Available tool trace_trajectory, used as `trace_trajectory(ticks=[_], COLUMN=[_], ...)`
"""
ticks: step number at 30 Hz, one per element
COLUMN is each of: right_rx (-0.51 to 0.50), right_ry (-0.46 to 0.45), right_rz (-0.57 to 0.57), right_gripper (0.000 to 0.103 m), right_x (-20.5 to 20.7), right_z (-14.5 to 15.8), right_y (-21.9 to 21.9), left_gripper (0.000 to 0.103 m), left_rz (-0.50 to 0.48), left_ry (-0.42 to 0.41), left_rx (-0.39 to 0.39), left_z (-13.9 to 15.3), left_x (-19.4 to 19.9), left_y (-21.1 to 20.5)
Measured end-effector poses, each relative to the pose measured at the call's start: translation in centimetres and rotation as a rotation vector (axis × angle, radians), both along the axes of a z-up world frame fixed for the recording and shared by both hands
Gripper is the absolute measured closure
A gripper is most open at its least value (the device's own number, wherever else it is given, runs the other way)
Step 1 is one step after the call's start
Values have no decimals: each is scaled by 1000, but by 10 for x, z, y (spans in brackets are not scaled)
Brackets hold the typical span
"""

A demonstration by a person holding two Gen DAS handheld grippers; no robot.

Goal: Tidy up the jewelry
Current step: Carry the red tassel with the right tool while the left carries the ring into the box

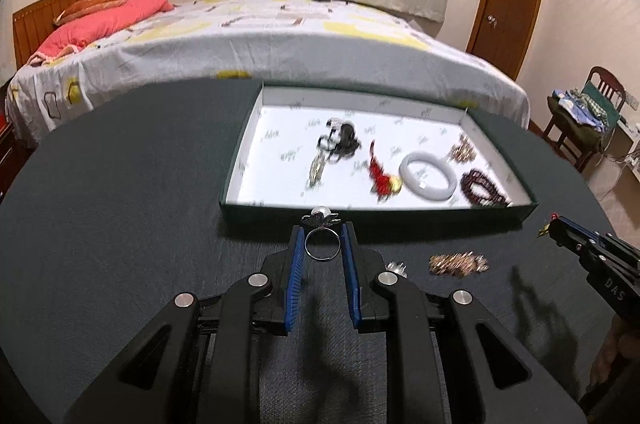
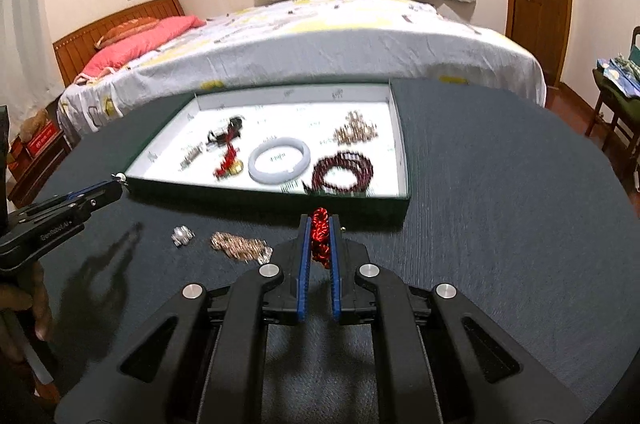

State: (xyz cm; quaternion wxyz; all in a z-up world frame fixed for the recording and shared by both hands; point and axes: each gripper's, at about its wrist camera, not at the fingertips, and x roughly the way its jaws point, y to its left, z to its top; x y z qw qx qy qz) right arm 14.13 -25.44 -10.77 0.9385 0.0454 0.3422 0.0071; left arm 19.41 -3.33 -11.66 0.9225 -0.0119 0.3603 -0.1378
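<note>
Blue pads on the left claw (image 1: 322,238) pinch a silver ring (image 1: 322,243) at lower centre of the left view, its pearl top (image 1: 321,214) poking above the fingertips, right in front of the tray's near wall. The claw is narrow, clamped on that ring and clear of the table (image 1: 120,183).

Over in the right view, the right claw (image 2: 319,228) is squeezed nearly closed on a red knotted cord (image 2: 319,238) that bunches between the pads at centre frame, just short of the tray (image 2: 260,193). In the left view the same claw (image 1: 554,224) shows at the right edge with a small gold and red bit at its tip.

The tray, dark green outside and white inside, sits at mid frame and holds 5 things, all a bit blurred: a pale bangle (image 2: 279,159), a coil of dark red beads (image 2: 344,171), a coppery cluster (image 2: 356,132) at the upper right of the tray, a red tassel piece (image 2: 228,163) and a black and silver bundle (image 2: 226,133).

Loose on the table, lower left of the right view, lie a small pearl brooch (image 2: 183,235) and a coppery chain (image 2: 240,247), near each other. A hand (image 2: 24,300) grips the left claw's handle at the left edge. A bed (image 2: 320,43) fills the background.
</note>
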Motion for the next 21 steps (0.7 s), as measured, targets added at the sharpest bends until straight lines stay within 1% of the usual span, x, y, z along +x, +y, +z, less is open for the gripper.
trace_trajectory(ticks=[6, 12, 17, 21], right_rx=[-8, -2, -1, -7], right_ry=[-84, -159, -207, -229], right_rz=[12, 32, 43, 46], right_gripper=[94, 94, 94, 94], right_x=[7, 27, 51, 73], right_z=[32, 58, 70, 71], right_y=[2, 5, 8, 11], left_gripper=[83, 83, 83, 83], left_rz=[-24, -51, -51, -40], left_ry=[-66, -140, -185, -197], left_rx=[-25, -40, -38, -38], left_z=[27, 52, 61, 61], left_x=[0, 15, 36, 57], left_y=[-4, -13, -19, -20])
